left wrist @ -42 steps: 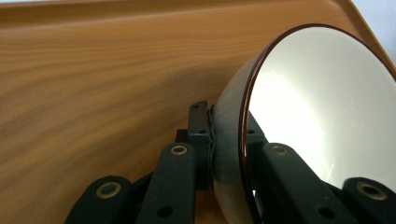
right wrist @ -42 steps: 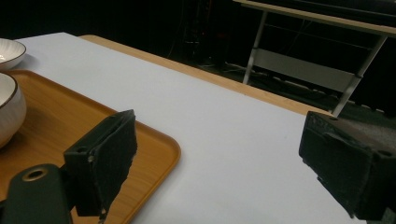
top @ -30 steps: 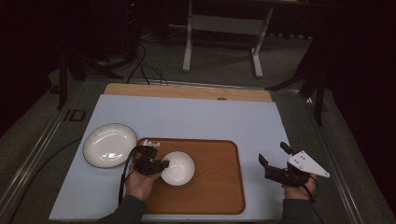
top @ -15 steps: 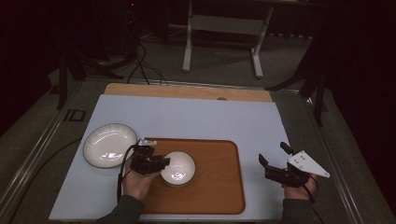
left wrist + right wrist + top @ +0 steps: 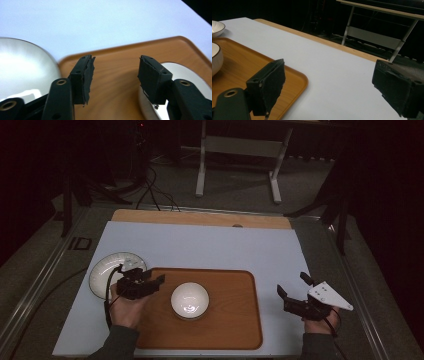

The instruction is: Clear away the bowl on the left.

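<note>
A white plate (image 5: 114,272) sits at the left edge of the desk (image 5: 200,247), on the pale mat, just off the tray's left side. Its right part is hidden by the left gripper (image 5: 150,284).

The left gripper hangs over the tray's (image 5: 225,320) left edge, between the plate and the bowl (image 5: 190,300). Its jaws are spread apart and hold nothing. In the left gripper view the plate (image 5: 22,67) is on one side and the bowl (image 5: 190,75) on the other, with bare tray (image 5: 117,75) in the gap.

The bowl stands on the tray, a bit left of the tray's middle. It sits upright with its open side up. It is round, so it has no long side and points no special way.

The right gripper (image 5: 295,297) waits near the right edge of the desk, off the tray. Its jaws are wide apart and empty too.

What could go wrong? The left gripper is close to both dishes. I think a quick swing could bump the bowl and slide it, or knock the plate toward the desk's left edge. A bowl rim is smooth, so a weak pinch might let it slip and tip.
</note>
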